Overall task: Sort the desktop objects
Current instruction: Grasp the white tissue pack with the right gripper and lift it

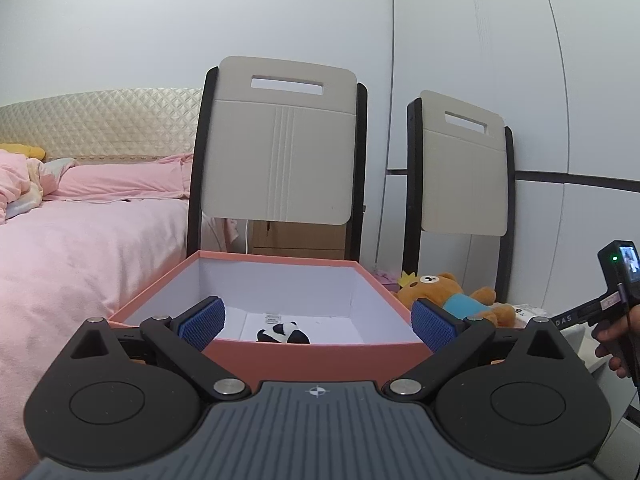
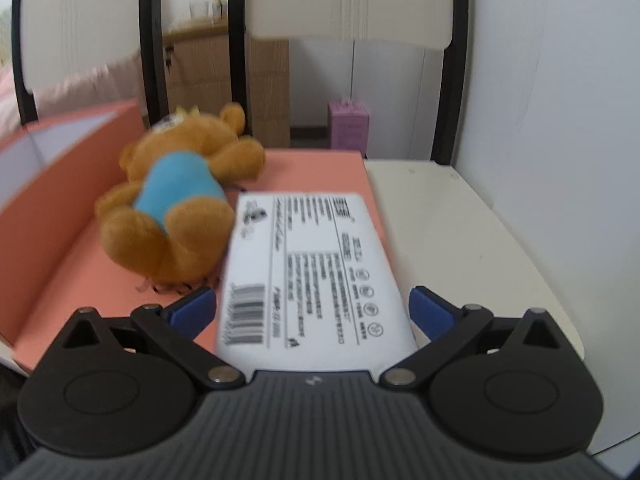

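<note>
Care should be taken so the white box point(image 2: 312, 276), lying between the wide-open fingers of the right gripper point(image 2: 312, 312) just beside the teddy bear point(image 2: 176, 196), is squeezed evenly, while the left gripper point(image 1: 316, 320) is kept open and empty before the pink box point(image 1: 280, 280).

Even, soft indoor light, no hard shadows or glare, left wrist view sharp, right wrist view smeared by motion blur (label text unreadable), fisheye bending straight lines, dark vignette at corners.
</note>
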Tool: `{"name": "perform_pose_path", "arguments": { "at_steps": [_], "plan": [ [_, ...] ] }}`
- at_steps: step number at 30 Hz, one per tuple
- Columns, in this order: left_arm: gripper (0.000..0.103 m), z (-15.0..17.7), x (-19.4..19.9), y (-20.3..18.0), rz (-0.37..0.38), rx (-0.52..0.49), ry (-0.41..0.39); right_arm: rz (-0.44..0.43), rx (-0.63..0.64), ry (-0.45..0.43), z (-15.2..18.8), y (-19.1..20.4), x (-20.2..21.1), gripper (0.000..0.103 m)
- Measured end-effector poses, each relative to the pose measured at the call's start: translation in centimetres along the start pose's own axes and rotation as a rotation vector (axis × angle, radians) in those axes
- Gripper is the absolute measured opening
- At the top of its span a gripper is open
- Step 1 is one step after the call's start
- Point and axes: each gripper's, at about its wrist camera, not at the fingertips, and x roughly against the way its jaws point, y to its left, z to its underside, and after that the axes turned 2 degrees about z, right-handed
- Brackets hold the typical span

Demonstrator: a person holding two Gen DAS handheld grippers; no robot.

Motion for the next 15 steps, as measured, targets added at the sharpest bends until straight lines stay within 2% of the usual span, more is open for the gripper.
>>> {"name": "perform_pose_path", "arguments": {
  "at_steps": [2,4,6,8,15],
  "plan": [
    [0.101,0.1,0.0,0.0,-0.002,-0.003,0.001,0.019,0.001,0.020,0.0,0.1,-0.7,0.103],
    [0.101,0.0,0.0,0.1,-0.004,-0.005,0.003,0.014,-0.056,0.027,0.1,-0.3,-0.9,0.102],
    [0.101,0.0,0.1,0.2,-0.005,-0.004,-0.001,-0.016,-0.111,0.031,0.1,-0.7,-0.9,0.090],
    [0.101,0.0,0.1,0.2,-0.008,-0.002,-0.005,0.006,-0.127,0.025,0.0,-0.7,-0.4,0.089],
    [0.101,0.1,0.1,0.4,-0.024,-0.003,-0.006,0.035,-0.163,-0.068,-1.4,-0.8,3.1,0.087]
  ]
}}
